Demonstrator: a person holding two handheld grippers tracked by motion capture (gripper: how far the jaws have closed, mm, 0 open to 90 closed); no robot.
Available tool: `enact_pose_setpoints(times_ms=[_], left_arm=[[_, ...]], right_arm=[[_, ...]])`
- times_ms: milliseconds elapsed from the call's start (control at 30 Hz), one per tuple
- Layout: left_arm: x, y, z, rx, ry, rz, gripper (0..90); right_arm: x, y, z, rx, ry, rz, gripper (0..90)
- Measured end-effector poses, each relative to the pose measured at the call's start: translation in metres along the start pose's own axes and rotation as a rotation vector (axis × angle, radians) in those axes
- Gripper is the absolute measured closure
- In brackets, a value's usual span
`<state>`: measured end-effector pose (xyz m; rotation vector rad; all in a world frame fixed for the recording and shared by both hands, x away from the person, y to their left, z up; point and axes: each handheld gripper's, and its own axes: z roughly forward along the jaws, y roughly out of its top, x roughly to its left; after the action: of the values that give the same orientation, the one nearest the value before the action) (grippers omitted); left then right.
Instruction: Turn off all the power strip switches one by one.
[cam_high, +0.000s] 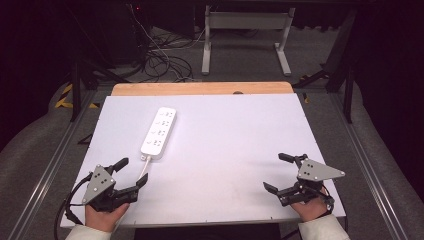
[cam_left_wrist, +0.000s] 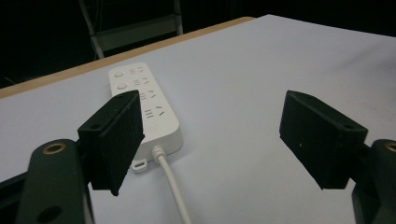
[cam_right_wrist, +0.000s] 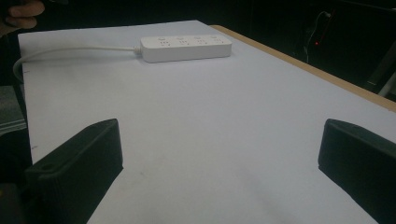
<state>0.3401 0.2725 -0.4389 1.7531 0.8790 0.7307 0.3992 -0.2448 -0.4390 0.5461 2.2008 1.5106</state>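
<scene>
A white power strip (cam_high: 159, 132) lies flat on the white-topped bench (cam_high: 240, 150), ahead of the left tongs (cam_high: 131, 175) and slightly to their inner side, its white cord (cam_high: 145, 169) running back from its near end to pass between that pair's jaws. Both pairs are held by hands at the near edge of the bench, well apart from each other, and both stand wide with nothing between the jaws but the cord on the left. From the right tongs (cam_high: 278, 172) the strip (cam_right_wrist: 186, 47) lies far ahead and across toward the other hand.
</scene>
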Motion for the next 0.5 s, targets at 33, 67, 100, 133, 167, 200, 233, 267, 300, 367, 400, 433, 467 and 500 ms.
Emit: enact_pose_setpoints(times_ms=[33, 67, 100, 133, 167, 200, 233, 267, 300, 367, 400, 433, 467, 500], left_arm=[[0.0000, 0.0001, -0.0001, 0.000, 0.001, 0.001, 22.1], [0.0001, 0.0002, -0.0001, 0.001, 0.000, 0.002, 22.1], [0.0002, 0.0002, -0.0001, 0.001, 0.000, 0.000, 22.1], [0.0003, 0.0003, -0.0001, 0.002, -0.001, -0.002, 22.1], [0.0007, 0.0006, -0.0001, 0.001, -0.006, -0.014, 22.1], [0.0012, 0.0010, -0.0001, 0.002, -0.008, -0.015, 22.0], [0.0007, 0.0012, 0.0000, 0.001, -0.012, -0.027, 22.0], [0.0007, 0.0012, 0.0000, 0.001, -0.012, -0.027, 22.0], [0.0010, 0.0016, 0.0001, 0.003, -0.012, -0.027, 22.1], [0.0008, 0.0021, 0.0004, 0.006, -0.009, -0.025, 22.1], [-0.0001, 0.0025, 0.0003, 0.012, 0.010, -0.006, 22.9], [-0.0001, 0.0025, 0.0003, 0.012, 0.010, -0.006, 23.5], [-0.0003, 0.0027, 0.0002, 0.017, 0.020, 0.009, 23.5], [-0.0007, 0.0028, 0.0004, 0.018, 0.029, 0.018, 24.1]], right_arm=[[0.0002, -0.0001, 0.0001, 0.001, 0.002, 0.000, 0.2], [0.0004, -0.0001, 0.0001, 0.002, 0.002, -0.004, 0.2], [0.0006, -0.0001, 0.0003, 0.000, 0.005, -0.005, 0.2], [0.0008, 0.0000, 0.0004, 0.000, 0.008, -0.007, 0.2], [0.0011, 0.0001, 0.0006, 0.003, 0.009, -0.006, 0.2], [0.0019, 0.0003, 0.0012, 0.009, 0.007, -0.010, 0.2], [0.0027, 0.0004, 0.0019, 0.014, 0.008, -0.016, 0.2], [0.0036, 0.0006, 0.0027, 0.016, 0.009, -0.022, 0.2], [0.0043, 0.0009, 0.0033, 0.018, 0.011, -0.023, 0.2], [0.0048, 0.0012, 0.0035, 0.018, 0.014, -0.025, 0.2], [0.0049, 0.0014, 0.0034, 0.015, 0.014, -0.026, 0.2], [0.0048, 0.0014, 0.0031, 0.014, 0.014, -0.023, 0.2], [0.0048, 0.0014, 0.0031, 0.014, 0.014, -0.023, 0.2], [0.0042, 0.0013, 0.0030, 0.012, 0.016, -0.021, 0.2]])
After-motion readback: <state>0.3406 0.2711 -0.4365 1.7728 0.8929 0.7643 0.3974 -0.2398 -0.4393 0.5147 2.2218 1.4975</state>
